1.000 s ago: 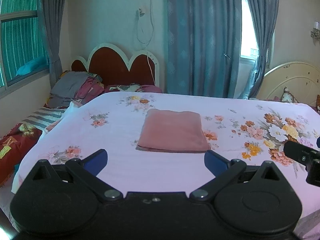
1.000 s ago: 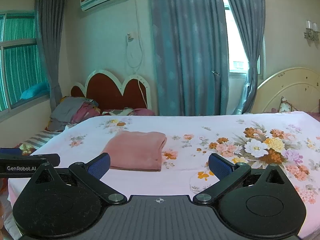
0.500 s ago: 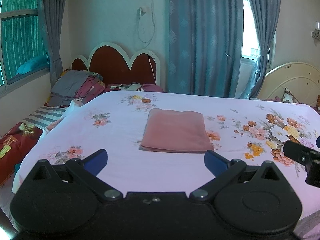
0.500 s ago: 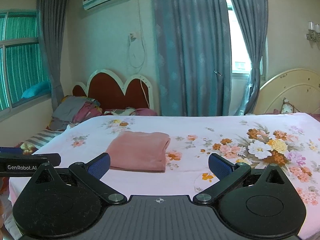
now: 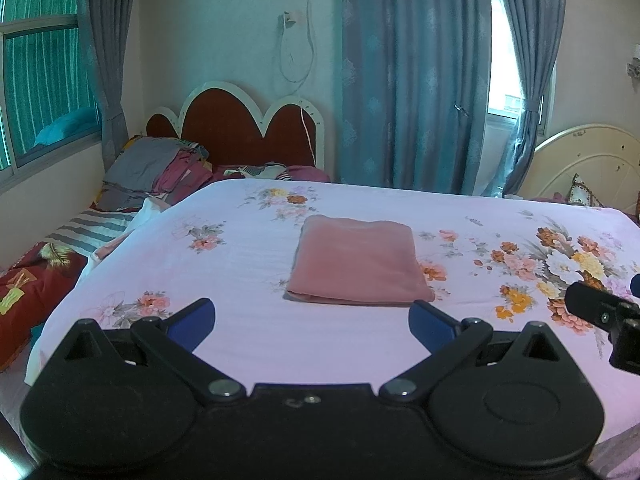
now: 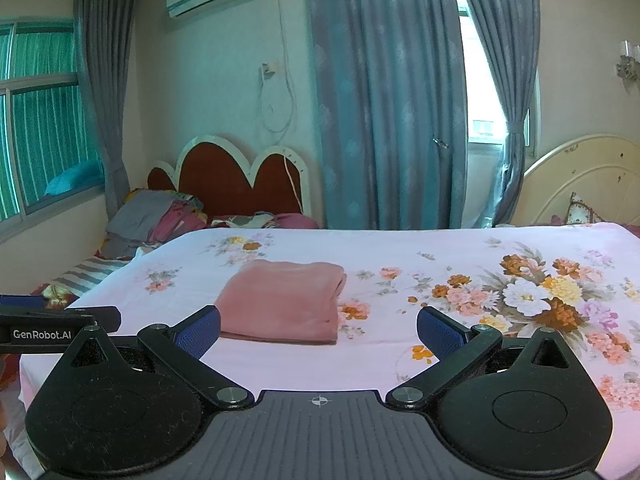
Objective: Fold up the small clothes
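The pink cloth [image 5: 356, 262] lies folded into a neat rectangle on the bed [image 5: 248, 332], at about 12 o'clock from the left tongs [image 5: 312, 320] and just ahead of them, not touching. From the right tongs [image 6: 319, 330] it sits at about 11 o'clock, its thick folded edge turned to the right. Both tongs are spread wide and hold nothing, hovering low over the floral sheet near the bed's front edge, probably because the fold looks finished and there is nothing left to pinch. The cloth rests flat and square, well apart from the pile of clothes [image 5: 156, 170] at 10 o'clock by the headboard [image 5: 236, 128], so it has a clear patch of bed to itself. Judging by this, the next move is either setting it aside or fetching another garment.
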